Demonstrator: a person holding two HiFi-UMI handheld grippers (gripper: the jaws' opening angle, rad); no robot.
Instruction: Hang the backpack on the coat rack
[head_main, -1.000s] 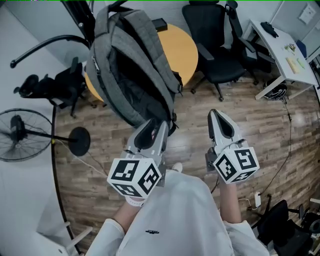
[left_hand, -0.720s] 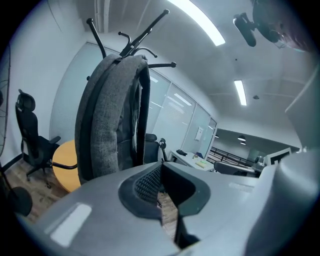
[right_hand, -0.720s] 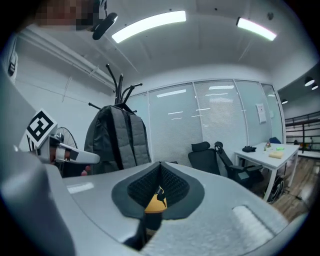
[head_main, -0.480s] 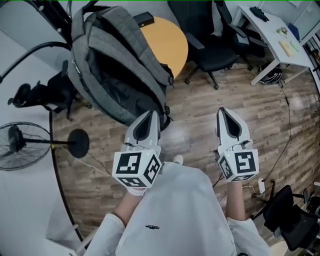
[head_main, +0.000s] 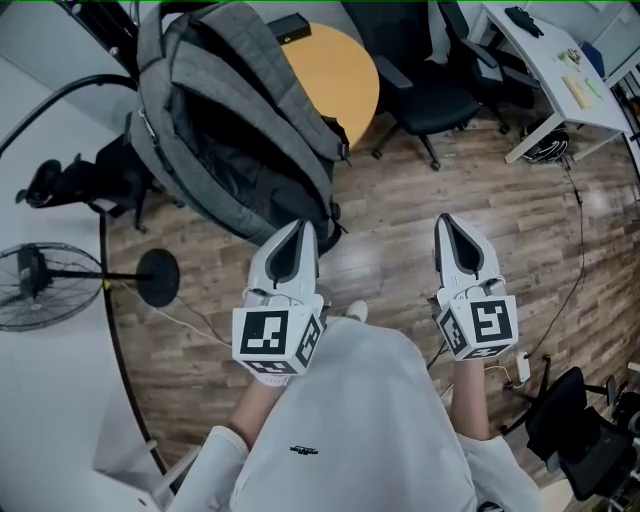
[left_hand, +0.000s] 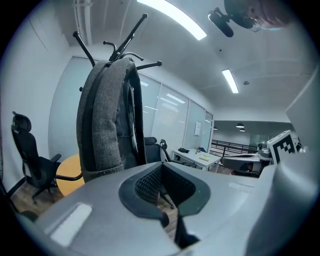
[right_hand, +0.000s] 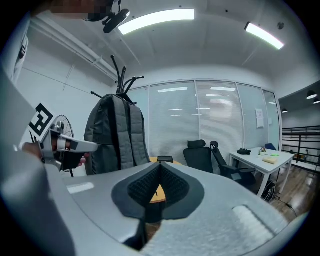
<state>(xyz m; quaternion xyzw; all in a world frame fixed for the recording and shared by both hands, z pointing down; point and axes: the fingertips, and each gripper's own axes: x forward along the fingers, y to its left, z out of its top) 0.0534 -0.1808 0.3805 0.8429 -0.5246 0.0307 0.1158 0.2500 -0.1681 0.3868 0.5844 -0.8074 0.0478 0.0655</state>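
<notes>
The grey backpack (head_main: 240, 120) hangs on the coat rack (left_hand: 133, 34) in the upper left of the head view, its open top sagging and showing the dark lining. In the left gripper view it fills the left centre of the frame, its top loop caught among the rack's black prongs. In the right gripper view it stands left of centre, with the prongs rising above it.

The left gripper (head_main: 298, 232) sits below the pack's lower corner in the head view, close to it, with no contact visible. Its jaws are pressed together, with nothing between them. The right gripper (head_main: 450, 225) is at the lower right of centre, well apart from the backpack. Its jaws are also closed and empty. Each gripper carries its marker cube just above a white sleeve (head_main: 240, 460).

Behind the backpack, at the top centre, is a round wooden table (head_main: 350, 75), with a black office chair (head_main: 440, 90) to its right. A white desk (head_main: 555, 70) is at the upper right, and a standing fan (head_main: 40, 285) is at the left edge, on the wood-plank floor (head_main: 390, 230).
</notes>
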